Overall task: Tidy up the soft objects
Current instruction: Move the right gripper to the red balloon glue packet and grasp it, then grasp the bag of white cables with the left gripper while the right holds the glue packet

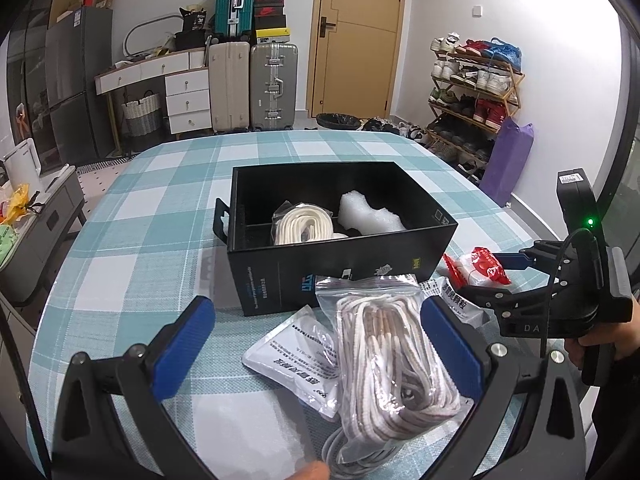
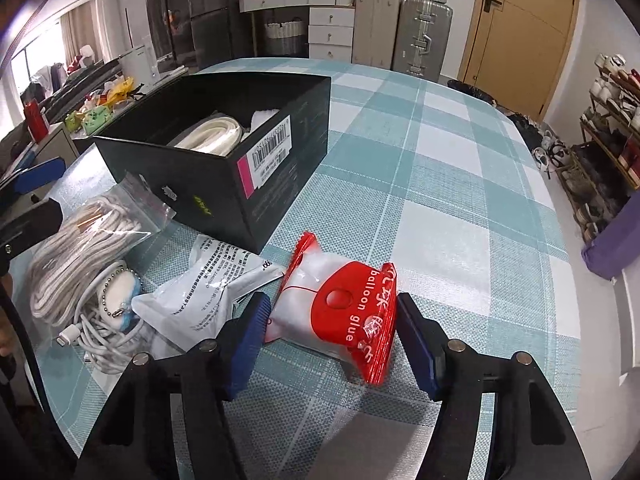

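A black box stands on the checked table and holds a bagged white cord and white foam. My left gripper is open over a clear bag of grey-white cord and a white sachet in front of the box. My right gripper is open around a red and white balloon glue packet lying on the table; it touches the left pad. The right gripper also shows in the left wrist view. The box shows in the right wrist view too.
A white charging cable and a small blue keychain lie by a white printed sachet. Beyond the table stand suitcases, a drawer unit, a door and a shoe rack. A cluttered low cabinet stands left.
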